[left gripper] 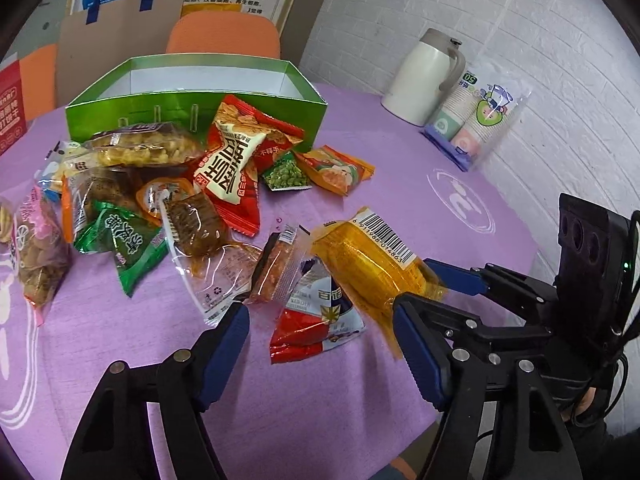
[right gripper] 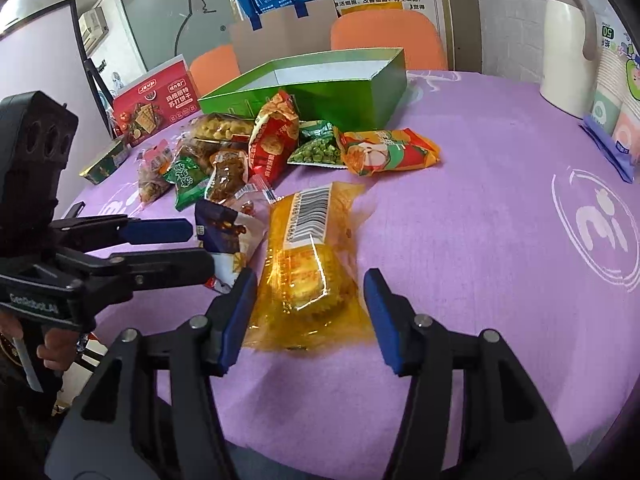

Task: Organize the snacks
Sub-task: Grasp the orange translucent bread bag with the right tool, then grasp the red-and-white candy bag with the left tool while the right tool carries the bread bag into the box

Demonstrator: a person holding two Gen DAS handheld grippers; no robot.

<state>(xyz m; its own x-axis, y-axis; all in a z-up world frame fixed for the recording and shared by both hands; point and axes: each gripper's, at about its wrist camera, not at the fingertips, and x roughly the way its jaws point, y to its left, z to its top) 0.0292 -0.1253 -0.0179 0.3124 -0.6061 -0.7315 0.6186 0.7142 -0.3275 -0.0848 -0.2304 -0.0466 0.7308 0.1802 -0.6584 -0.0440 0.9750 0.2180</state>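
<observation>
On the purple bench (left gripper: 400, 168) the snacks lie loose in a heap (left gripper: 152, 196) on the left, just in front of the green box (left gripper: 192, 108), which in my judgement is where they belong. The box stands open-topped, and what shows of its white inside looks empty, so the sorting seems barely begun. Nearest the heap's front edge are a clear pack of brown pieces (left gripper: 200, 232), a small orange-brown pack (left gripper: 276, 268) and a red, white and blue pack (left gripper: 320, 316). The left gripper (left gripper: 320, 352) hovers over this last one with its jaws roughly half open on either side of it; the pads do not press on it and it lies flat on the cloth, so nothing is held. Just right of it, partly over its edge, lies the yellow cake pack (right gripper: 308, 272), barcode up, apart from the heap and easy to reach. The right gripper (right gripper: 310, 312) points down at the pack's near end with its jaws about half open; one blue pad sits at or against the wrapper's left edge and the other stands clear of it, and I read this as lining up for a pinch across the width, not a grip. Each gripper appears to be taking its own pack. Far right, by the wall, stand a white jug (left gripper: 424, 76) and sleeves of paper cups (left gripper: 476, 120), apart from the job.
</observation>
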